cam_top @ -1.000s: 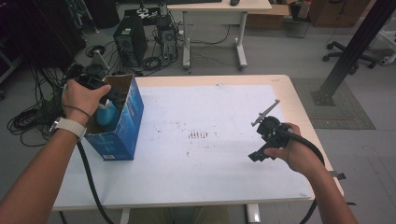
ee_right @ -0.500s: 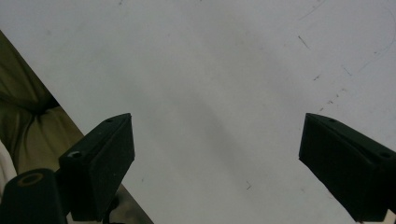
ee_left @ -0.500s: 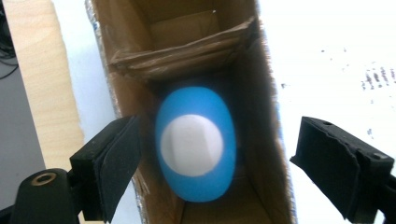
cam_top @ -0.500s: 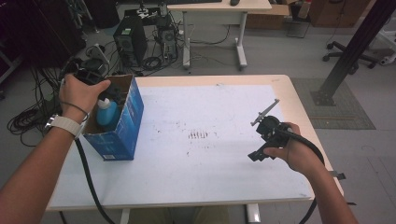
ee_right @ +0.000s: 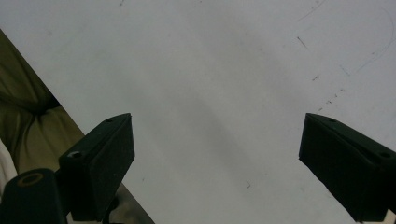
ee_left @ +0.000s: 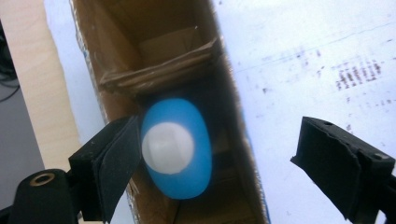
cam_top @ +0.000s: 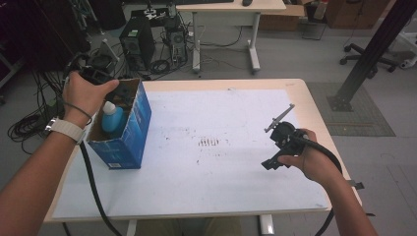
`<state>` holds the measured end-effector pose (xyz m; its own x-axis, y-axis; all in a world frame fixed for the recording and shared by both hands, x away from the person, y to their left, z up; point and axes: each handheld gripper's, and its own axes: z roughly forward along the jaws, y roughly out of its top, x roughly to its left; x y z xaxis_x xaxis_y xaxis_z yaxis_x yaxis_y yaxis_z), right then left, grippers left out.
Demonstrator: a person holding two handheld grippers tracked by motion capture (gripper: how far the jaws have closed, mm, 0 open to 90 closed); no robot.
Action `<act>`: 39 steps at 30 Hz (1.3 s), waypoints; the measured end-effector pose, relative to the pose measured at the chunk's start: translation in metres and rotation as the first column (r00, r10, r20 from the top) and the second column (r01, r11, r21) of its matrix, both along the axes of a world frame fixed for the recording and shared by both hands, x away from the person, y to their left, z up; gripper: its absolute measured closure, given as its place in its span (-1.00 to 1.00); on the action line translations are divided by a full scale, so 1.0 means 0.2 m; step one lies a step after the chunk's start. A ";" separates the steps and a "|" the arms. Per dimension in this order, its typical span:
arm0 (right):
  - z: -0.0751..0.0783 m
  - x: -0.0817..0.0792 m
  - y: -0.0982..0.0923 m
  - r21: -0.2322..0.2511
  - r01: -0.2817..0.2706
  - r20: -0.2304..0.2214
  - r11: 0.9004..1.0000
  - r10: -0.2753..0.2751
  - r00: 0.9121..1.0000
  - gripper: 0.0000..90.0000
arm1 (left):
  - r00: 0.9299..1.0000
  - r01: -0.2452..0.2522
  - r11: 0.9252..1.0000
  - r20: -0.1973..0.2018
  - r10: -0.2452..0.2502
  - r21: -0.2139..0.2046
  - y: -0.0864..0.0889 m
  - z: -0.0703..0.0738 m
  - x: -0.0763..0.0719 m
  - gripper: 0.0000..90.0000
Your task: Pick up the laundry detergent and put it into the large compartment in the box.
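Note:
A blue bottle with a white cap [ee_left: 176,147] stands upright inside an open blue cardboard box [cam_top: 129,129] at the table's left edge. My left gripper [ee_left: 219,154] hangs above the box, pointing down, its jaws open and apart from the bottle. One pad [ee_left: 116,158] sits beside the bottle and the other is out over the table. In the high view the bottle [cam_top: 112,119] shows under my left hand [cam_top: 86,93]. My right gripper [cam_top: 271,162] is held low over the table's right side, open, with nothing between its jaws [ee_right: 215,158].
The white tabletop [cam_top: 221,113] carries faint ink smudges [cam_top: 209,142] near its middle. Behind the table stand a second desk [cam_top: 231,10], a computer tower [cam_top: 132,42] and floor cables. A black post [cam_top: 373,49] rises at the right. A cardboard flap [ee_left: 159,70] crosses the box's inside.
My left hand has lifted a little above the box and the bottle stays inside it. The right hand and its gripper have not moved.

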<state>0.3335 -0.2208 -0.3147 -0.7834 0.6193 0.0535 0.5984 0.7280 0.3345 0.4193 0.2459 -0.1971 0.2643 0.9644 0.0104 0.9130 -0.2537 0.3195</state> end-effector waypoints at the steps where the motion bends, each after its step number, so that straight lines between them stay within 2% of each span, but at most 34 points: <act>1: 0.00 0.00 0.00 0.001 0.000 0.000 1.000 0.000 1.000 -0.77 | 1.000 0.002 1.000 0.001 -0.002 0.005 -0.01 0.01 0.00 -0.68; 9: 0.01 0.00 0.01 0.001 -0.005 0.004 1.000 0.005 1.000 -0.77 | 0.999 0.042 0.999 0.019 -0.042 -0.015 -0.06 0.05 -0.02 -0.69; 21: 0.01 0.00 0.01 -0.002 -0.002 0.006 1.000 0.002 1.000 -0.77 | 0.994 0.103 0.995 0.031 -0.102 -0.018 -0.13 0.10 -0.04 -0.72; 27: 0.01 0.00 0.01 -0.001 0.000 0.006 1.000 0.000 1.000 -0.77 | 0.986 0.163 0.986 0.039 -0.163 -0.017 -0.19 0.12 -0.05 -0.74; 35: 0.02 -0.01 0.01 -0.002 0.004 0.006 1.000 -0.004 1.000 -0.77 | 0.978 0.206 0.978 0.036 -0.205 -0.020 -0.24 0.13 -0.04 -0.74; 39: 0.02 -0.01 0.01 -0.001 0.006 0.007 1.000 -0.006 1.000 -0.77 | 0.970 0.240 0.971 0.045 -0.239 -0.019 -0.26 0.15 -0.05 -0.74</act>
